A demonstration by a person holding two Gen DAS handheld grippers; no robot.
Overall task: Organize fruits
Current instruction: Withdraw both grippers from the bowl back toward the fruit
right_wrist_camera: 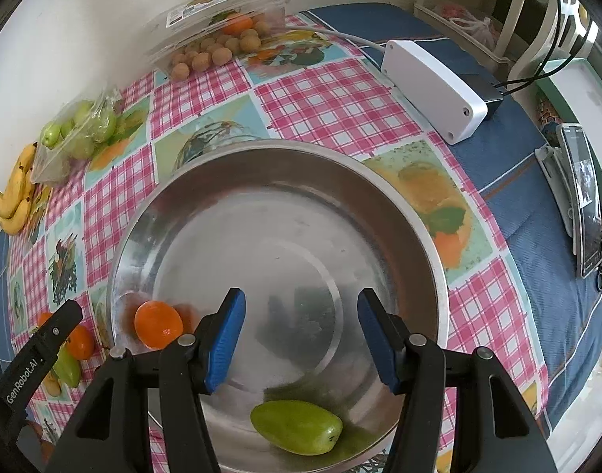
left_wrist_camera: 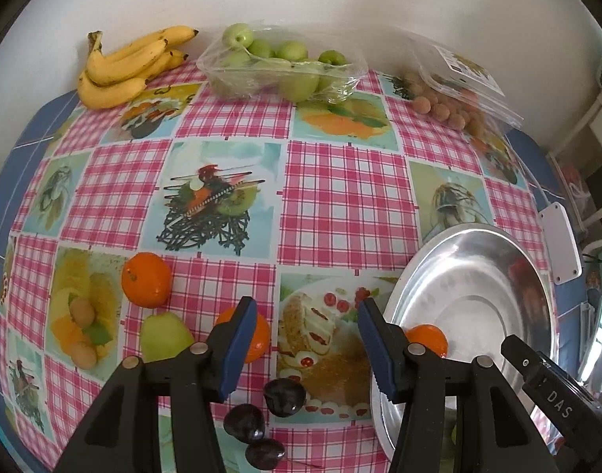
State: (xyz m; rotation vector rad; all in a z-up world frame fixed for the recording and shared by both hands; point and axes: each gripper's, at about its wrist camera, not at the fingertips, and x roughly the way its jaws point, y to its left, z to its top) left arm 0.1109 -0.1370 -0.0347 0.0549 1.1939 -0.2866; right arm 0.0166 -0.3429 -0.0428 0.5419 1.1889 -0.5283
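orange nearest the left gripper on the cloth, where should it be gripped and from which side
Grip the orange across its widest middle, coming down from above. It is round and sits free on the tablecloth, its nearest neighbour a green fruit on one side. The left gripper hangs open just beside it, so a short sideways shift probably suffices.

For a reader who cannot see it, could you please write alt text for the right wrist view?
The open right gripper hangs empty over a metal bowl holding an orange and a green fruit. Bananas and packaged fruit lie beyond on a checked tablecloth.
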